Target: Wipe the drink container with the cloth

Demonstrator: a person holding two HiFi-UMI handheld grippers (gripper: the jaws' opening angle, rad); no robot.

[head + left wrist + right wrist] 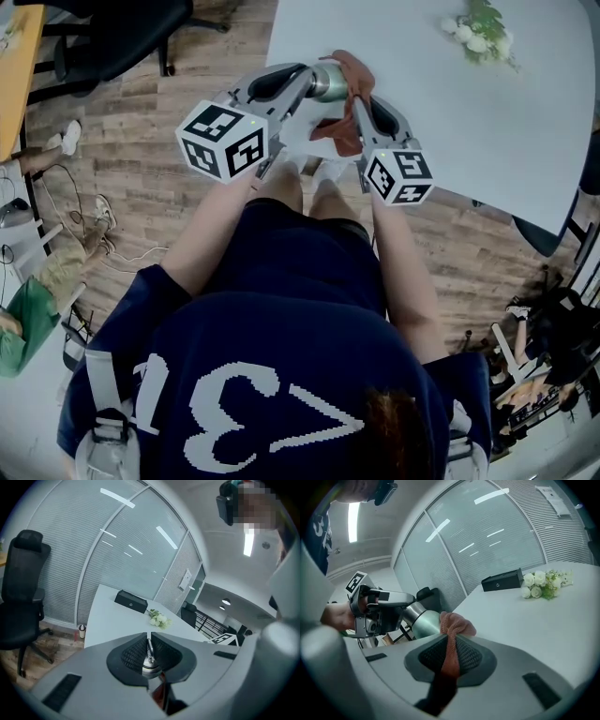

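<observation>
1. Nearest, the person's navy shirt [281, 375] fills the lower half of the head view, with both forearms reaching up the frame.
2. Beyond it, the white counter [422, 122] takes up the upper right of that view.
3. At upper middle, the left hand-held gripper [309, 82] has its jaws pressed together on a thin metal part at the end of the drink container [330, 82], as its own view shows.
4. Just to its right, the right hand-held gripper [362, 101] pinches the cloth [354, 73] between its pads, and a fold hangs below the jaws.
5. Silver and roughly level, the drink container is held in the air between the two grippers, by the counter's near corner.
6. Rust-coloured, the cloth is bunched against the container's side and touches it.
7. At the counter's far end, upper right, lie white flowers [480, 33]. The left gripper view shows a black box [131, 601] near them.
</observation>
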